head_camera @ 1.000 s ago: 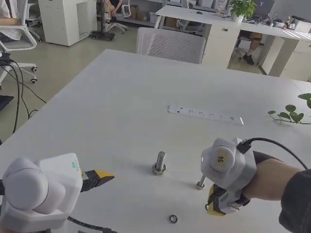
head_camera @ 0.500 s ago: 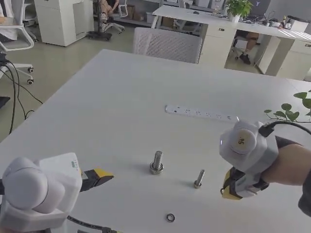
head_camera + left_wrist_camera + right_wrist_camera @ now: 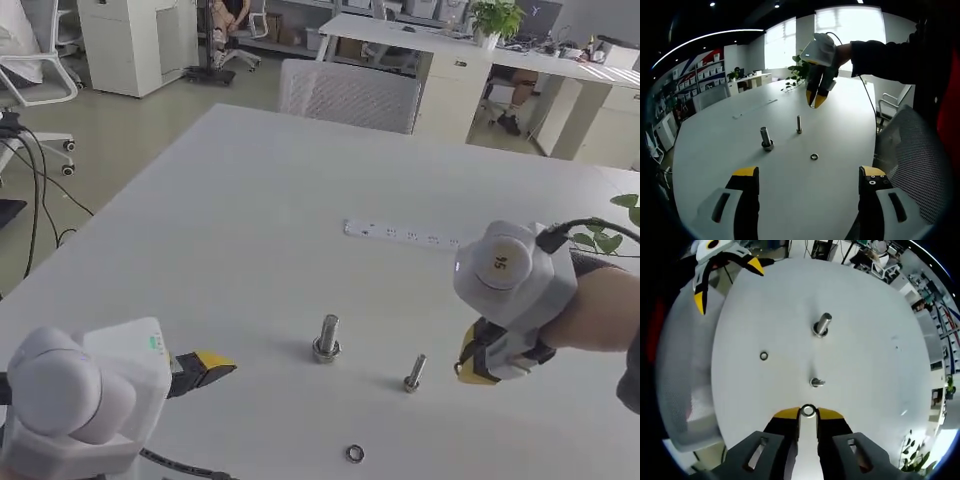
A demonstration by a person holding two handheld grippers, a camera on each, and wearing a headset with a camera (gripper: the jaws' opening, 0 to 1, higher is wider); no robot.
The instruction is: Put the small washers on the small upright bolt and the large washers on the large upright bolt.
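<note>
The right gripper [image 3: 808, 415] has its fingers clamped on a held washer [image 3: 808, 411], pinched between the yellow tips at the lower middle of the right gripper view. Just above it in that view stands the small bolt [image 3: 816, 382], the nearest thing to the tips. The large bolt [image 3: 822, 324] is higher up, and a loose washer [image 3: 763, 356] lies flat to the left.

In the head view the right gripper [image 3: 472, 368] hangs at the right of the frame, just right of the small bolt [image 3: 413, 373] and apart from it. The large bolt [image 3: 327, 338] is at centre and the loose washer [image 3: 354, 454] is near the bottom edge. The left gripper [image 3: 205, 365] sits at lower left; its own view shows its fingers [image 3: 745, 172] wide apart.

A power strip [image 3: 400, 235] lies above the bolts, and plant leaves [image 3: 600, 237] reach in at the right edge. The worktop [image 3: 250, 230] is plain white. Behind it are a mesh chair [image 3: 350, 95], office desks and a white cabinet [image 3: 140, 40].
</note>
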